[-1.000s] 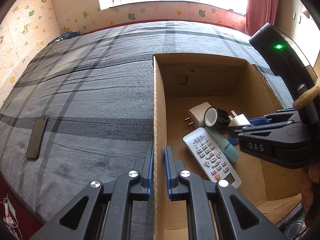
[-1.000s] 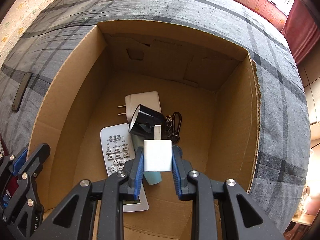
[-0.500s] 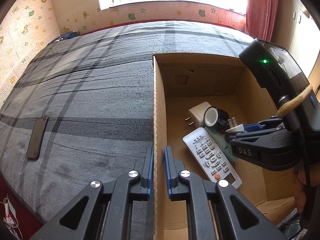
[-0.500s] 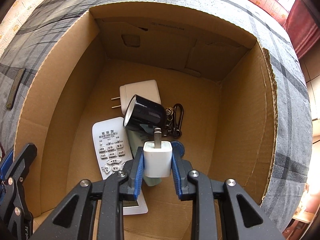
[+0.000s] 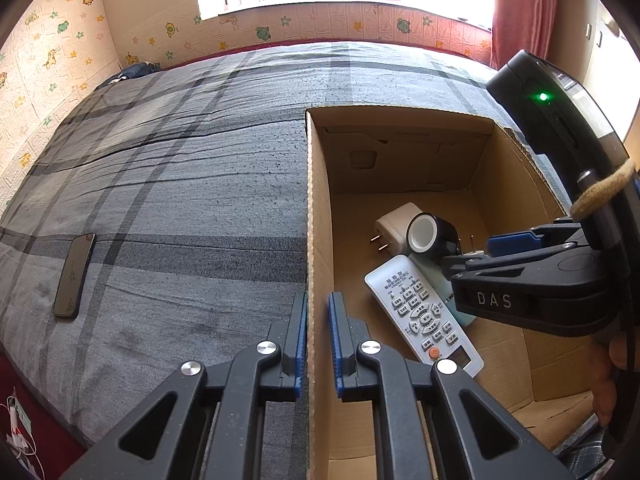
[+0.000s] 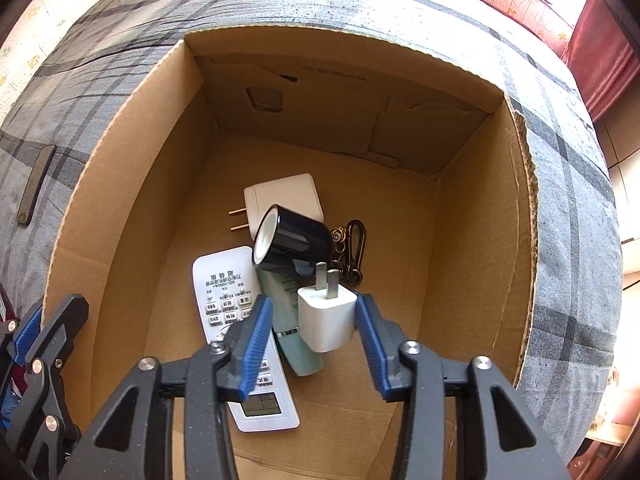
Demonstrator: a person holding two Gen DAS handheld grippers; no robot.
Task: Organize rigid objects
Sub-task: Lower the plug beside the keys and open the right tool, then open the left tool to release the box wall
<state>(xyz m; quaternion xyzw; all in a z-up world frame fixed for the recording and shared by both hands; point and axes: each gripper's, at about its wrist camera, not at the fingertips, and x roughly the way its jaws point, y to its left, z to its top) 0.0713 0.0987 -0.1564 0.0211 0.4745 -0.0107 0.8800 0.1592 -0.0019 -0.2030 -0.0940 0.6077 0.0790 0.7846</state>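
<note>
Risk: the small white charger (image 6: 327,317) sits between the spread fingers of the right gripper (image 6: 314,330), released, leaning on the green tube (image 6: 298,346) inside the cardboard box (image 6: 476,264); a careless withdrawal may snag it; left gripper (image 5: 318,334) pinches the box wall.

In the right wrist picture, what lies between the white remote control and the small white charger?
In the right wrist view, a pale green tube lies between the white remote control and the small white charger, partly under the black cup.
</note>
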